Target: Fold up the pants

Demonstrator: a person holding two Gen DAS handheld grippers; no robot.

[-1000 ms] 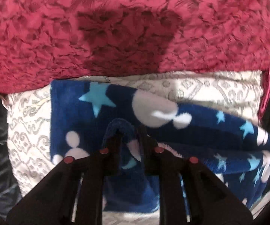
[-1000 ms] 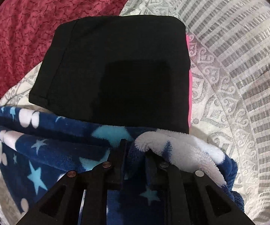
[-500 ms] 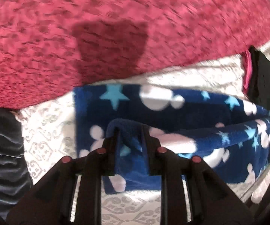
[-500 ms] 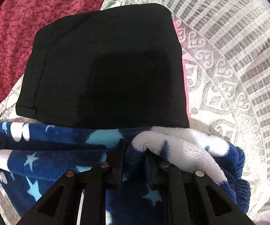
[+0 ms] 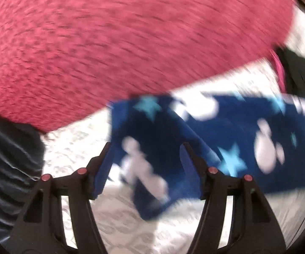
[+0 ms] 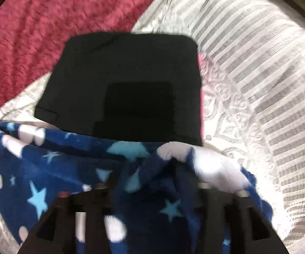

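Observation:
The pants (image 5: 226, 131) are dark blue fleece with light blue stars and white shapes, lying folded on the white patterned sheet (image 5: 74, 139). My left gripper (image 5: 146, 160) hangs over their left end. Its jaws are opening wide, and a loose flap of the fleece lies between the fingers without being pinched. In the right wrist view the pants (image 6: 53, 169) bunch up at the bottom. My right gripper (image 6: 154, 182) is opening too. Fleece still heaps between and over its fingertips, and the pads no longer press on it. The picture is blurred.
A folded black garment (image 6: 127, 84) with a pink edge lies just beyond the pants, also at the right edge of the left view (image 5: 298, 74). A red textured blanket (image 5: 120, 42) covers the far side. Dark striped fabric (image 5: 6, 158) sits at the left.
Both grippers were shut on folds of the blue pants; both have now spread their jaws and let the fleece go. The left gripper has swung left and back; the fleece has dropped flat.

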